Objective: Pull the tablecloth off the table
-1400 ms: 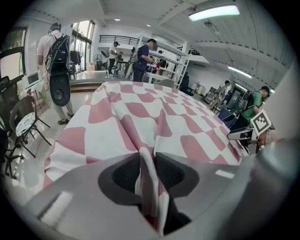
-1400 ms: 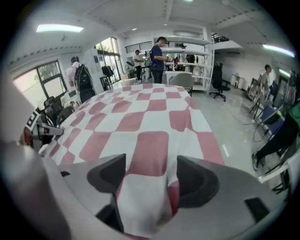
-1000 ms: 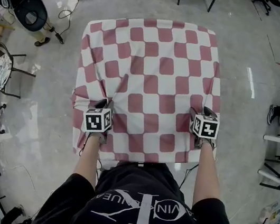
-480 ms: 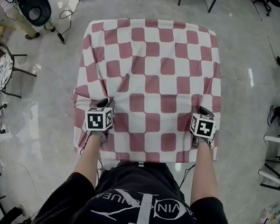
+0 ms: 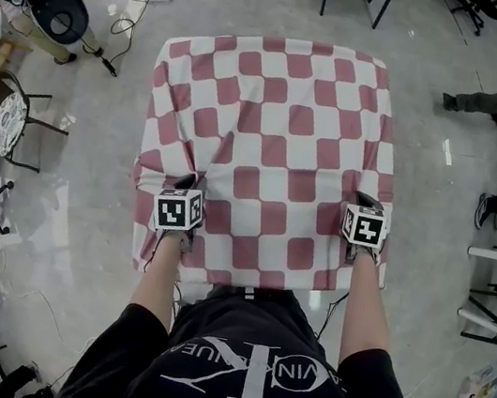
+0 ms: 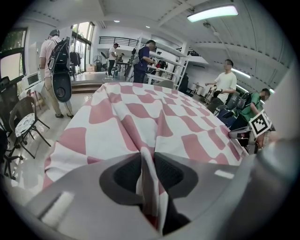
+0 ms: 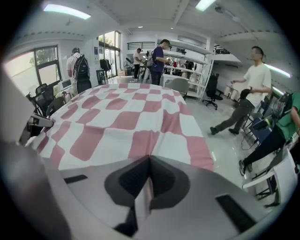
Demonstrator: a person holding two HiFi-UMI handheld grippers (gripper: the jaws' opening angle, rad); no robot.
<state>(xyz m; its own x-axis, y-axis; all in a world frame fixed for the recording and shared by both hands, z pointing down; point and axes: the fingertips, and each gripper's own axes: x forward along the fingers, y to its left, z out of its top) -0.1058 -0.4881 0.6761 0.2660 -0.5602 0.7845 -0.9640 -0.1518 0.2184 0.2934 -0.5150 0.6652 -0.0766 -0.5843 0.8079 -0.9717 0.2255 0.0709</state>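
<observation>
Task's thing: red-and-white checked fabric tablecloth [image 5: 278, 141], spread flat over the whole bench, edges hanging down all round, near edge at the person's waist.
Left claw [image 6: 147, 158]: narrow, pinching a raised fold of the tablecloth by the near-left corner, with creases fanning out from the grip.
Right claw [image 7: 149, 165]: just been closing, now pinched tight on a thin fold by the near-right corner.
Done so far: both grips taken, by the look of it; nothing more.
Left to do: the whole pull; tablecloth not yet drawn toward the person, far edge draped over the far side of the bench.
Next move, as a guess: drawing both claws back together and evenly, to avoid dragging one side askew.
Risk: thin fold in the right claw likely to slip under a sharp tug.
Surface: bench wholly hidden beneath the tablecloth; nothing standing on top.
Floor: glossy pale grey floor [image 5: 66, 209], reflecting the ceiling lights.
Room: open workshop; black metal chair with a round patterned seat [image 5: 5, 120] off to the left; shelving at the back; several people well apart from the bench, among them a person in a white T-shirt [image 7: 255, 70] on the right.
</observation>
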